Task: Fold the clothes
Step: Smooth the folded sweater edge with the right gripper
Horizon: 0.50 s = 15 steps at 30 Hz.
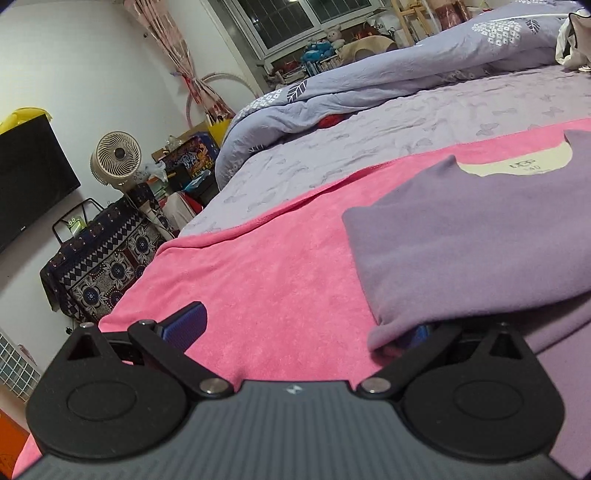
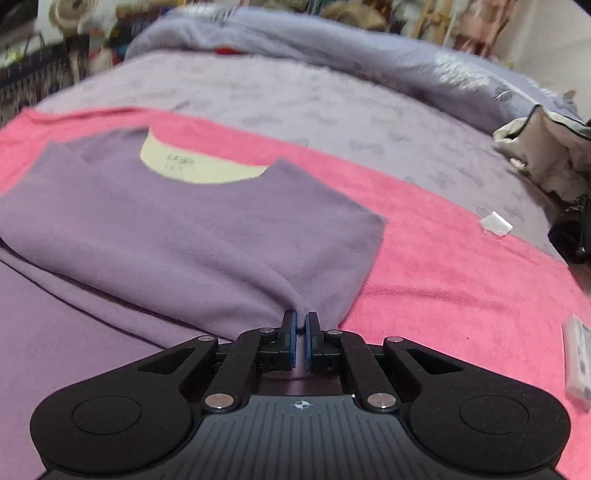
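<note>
Left wrist view: a purple top lies folded on a pink towel spread over a lilac bed. The left tool gapes wide, one finger tucked under the top's edge. The right tool pinches the top's near fold. A fan, a dark screen and a window line the cluttered room.

Plain purple garment on a pink towel, over a lilac butterfly-embossed bedspread
</note>
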{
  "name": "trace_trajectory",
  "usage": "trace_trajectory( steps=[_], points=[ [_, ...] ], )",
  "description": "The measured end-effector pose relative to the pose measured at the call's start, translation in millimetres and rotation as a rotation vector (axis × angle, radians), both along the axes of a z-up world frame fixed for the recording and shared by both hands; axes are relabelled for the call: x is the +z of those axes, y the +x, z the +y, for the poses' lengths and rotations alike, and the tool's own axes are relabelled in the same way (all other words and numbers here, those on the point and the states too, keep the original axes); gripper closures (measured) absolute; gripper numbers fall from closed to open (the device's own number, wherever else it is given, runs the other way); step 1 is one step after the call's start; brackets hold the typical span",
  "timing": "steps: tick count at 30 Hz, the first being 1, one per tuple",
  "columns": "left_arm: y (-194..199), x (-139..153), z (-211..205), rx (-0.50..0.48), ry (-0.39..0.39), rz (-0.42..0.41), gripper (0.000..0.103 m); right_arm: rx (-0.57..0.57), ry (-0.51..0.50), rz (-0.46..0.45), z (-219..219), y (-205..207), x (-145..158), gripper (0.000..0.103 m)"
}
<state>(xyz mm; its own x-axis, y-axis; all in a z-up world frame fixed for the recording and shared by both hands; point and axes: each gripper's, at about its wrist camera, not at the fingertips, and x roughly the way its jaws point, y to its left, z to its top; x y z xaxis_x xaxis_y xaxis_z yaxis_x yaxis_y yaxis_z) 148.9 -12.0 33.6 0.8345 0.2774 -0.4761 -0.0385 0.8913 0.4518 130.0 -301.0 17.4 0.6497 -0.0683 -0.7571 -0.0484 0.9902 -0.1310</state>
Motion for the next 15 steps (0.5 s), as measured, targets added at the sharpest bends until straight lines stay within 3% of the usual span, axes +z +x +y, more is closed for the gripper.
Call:
trace_trajectory(
  steps=[4, 6, 7, 10, 13, 14, 15],
  points=[
    [1, -2, 2, 0.003, -0.011, -0.005, 0.000, -0.040, 0.058, -0.024, -16, -19, 7, 0.092],
    [2, -3, 3, 0.005, -0.019, -0.006, 0.000, -0.079, 0.095, -0.061, -32, -32, 14, 0.078],
    [2, -3, 4, 0.006, -0.023, -0.005, 0.000, -0.095, 0.127, -0.080, -40, -39, 16, 0.077],
    [3, -4, 6, 0.009, -0.037, -0.004, 0.000, -0.058, 0.221, -0.088, -54, -36, 28, 0.074],
    [4, -5, 8, 0.013, -0.051, -0.003, 0.000, 0.025, 0.295, -0.070, -47, -27, 26, 0.048],
    [5, -5, 8, 0.014, -0.056, -0.002, 0.000, 0.034, 0.306, -0.074, -42, -21, 24, 0.044],
    [5, -5, 9, 0.015, -0.060, -0.003, 0.000, 0.031, 0.309, -0.076, -36, -14, 23, 0.046]
  ],
)
